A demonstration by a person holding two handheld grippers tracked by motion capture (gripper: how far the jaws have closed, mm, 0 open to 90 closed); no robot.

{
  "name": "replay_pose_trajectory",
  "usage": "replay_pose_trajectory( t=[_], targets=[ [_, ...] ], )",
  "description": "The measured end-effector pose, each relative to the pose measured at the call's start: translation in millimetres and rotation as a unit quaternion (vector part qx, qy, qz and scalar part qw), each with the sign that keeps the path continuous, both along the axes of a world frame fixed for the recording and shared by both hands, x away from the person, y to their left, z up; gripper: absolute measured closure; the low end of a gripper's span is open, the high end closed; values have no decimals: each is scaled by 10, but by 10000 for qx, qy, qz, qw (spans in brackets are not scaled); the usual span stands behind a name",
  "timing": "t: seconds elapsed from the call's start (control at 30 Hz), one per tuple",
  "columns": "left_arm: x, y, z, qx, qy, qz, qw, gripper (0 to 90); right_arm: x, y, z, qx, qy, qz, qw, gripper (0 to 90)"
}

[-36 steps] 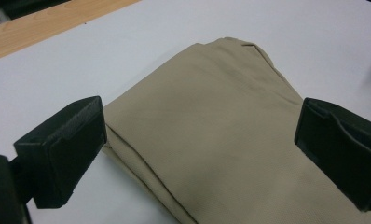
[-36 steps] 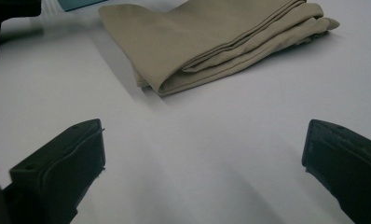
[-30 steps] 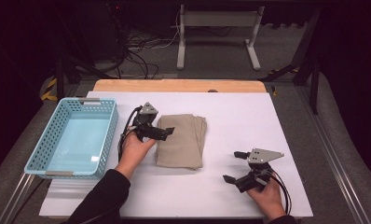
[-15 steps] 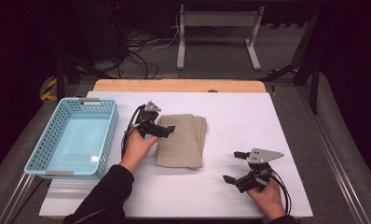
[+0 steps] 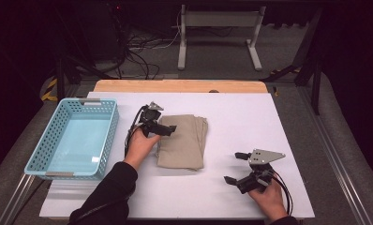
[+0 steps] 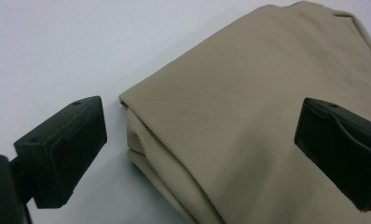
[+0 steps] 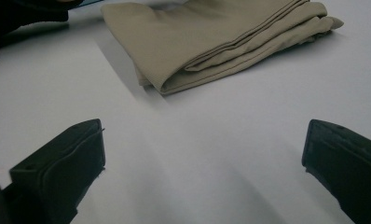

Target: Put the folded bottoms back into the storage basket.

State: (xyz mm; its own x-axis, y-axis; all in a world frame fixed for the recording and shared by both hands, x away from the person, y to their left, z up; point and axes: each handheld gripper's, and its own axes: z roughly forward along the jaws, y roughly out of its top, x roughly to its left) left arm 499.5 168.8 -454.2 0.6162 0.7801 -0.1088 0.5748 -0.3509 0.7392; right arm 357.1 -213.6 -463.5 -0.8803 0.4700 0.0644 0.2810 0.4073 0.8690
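A big white counter [image 5: 269,122] fills the middle of the high view. A blue basket [image 5: 77,136] sits at the left. The folded tan cloth [image 5: 184,140] lies in the middle. The left gripper [image 5: 168,129], jaws wide apart, hangs over its corner; it might pinch only the top layer and unfold it. The right gripper [image 5: 236,167], lower right, is spread and holds nothing.

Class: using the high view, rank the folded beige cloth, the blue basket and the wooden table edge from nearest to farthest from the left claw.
From the left claw:
1. Folded beige cloth, directly under its tips.
2. Blue basket, on its outer side.
3. Wooden table edge, at the far end.
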Motion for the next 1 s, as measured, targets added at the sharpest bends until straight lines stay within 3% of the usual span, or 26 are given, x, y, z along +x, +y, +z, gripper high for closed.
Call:
replay_pose_trajectory(
  t=[0.13,0.43,1.0],
  targets=[
    [35,-21,-40,75,81,153,9998,52,0,1,-1,-3,3,2,10000,0],
    [94,-72,-118,48,240,169,9996,61,0,4,-2,1,23,9,10000,1],
    [94,-210,-136,200,154,3,9997,155,3,13,-8,-49,35,35,10000,1]
  ],
)
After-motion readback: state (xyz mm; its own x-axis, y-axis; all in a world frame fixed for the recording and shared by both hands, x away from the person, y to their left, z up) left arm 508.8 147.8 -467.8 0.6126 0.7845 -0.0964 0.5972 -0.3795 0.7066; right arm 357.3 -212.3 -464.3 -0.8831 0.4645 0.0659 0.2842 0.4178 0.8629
